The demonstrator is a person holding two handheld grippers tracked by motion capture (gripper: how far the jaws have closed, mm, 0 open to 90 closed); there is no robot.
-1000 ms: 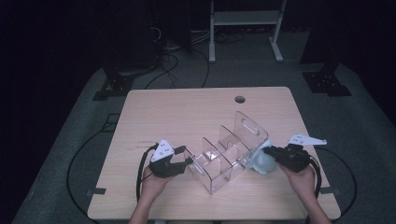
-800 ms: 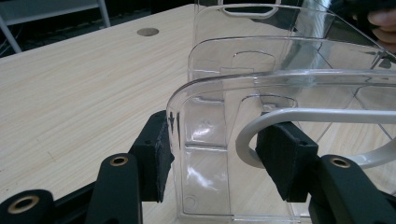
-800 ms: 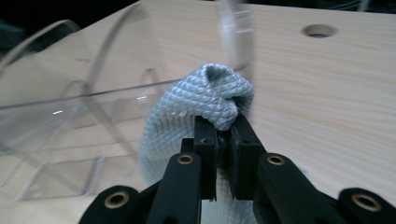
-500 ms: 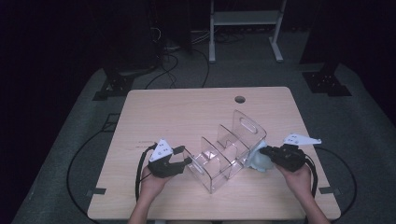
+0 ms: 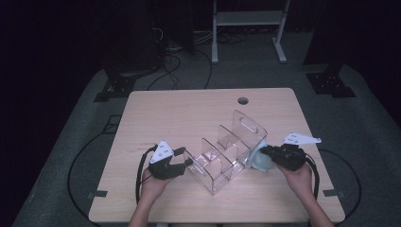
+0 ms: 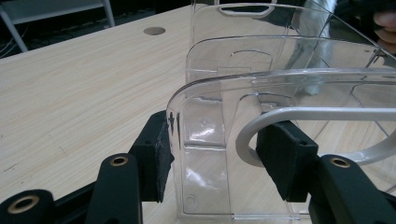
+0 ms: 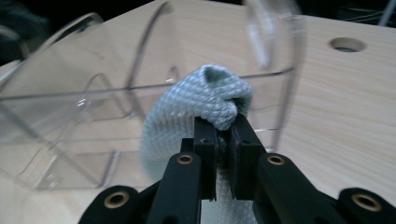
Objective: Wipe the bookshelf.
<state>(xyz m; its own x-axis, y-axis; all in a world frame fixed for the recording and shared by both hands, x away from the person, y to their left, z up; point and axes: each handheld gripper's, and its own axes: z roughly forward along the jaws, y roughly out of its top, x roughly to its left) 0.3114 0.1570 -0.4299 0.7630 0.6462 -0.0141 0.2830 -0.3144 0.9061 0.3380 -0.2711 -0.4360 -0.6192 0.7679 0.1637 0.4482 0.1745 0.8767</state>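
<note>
Cloth (image 7: 201,100) pinched in right tool (image 7: 223,140); left tool (image 6: 215,154) clamps unlabelled clear organizer (image 5: 227,151) wall.

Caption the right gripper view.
Right gripper pinches a pale blue cloth against the clear acrylic organizer.

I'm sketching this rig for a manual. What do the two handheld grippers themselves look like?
Both are black. The left gripper and right gripper each carry a pale three-cornered plate on top and trail a black cable. Their jaws show brass-coloured rivets and blocky black pads. The person's forearms are bare.
</note>
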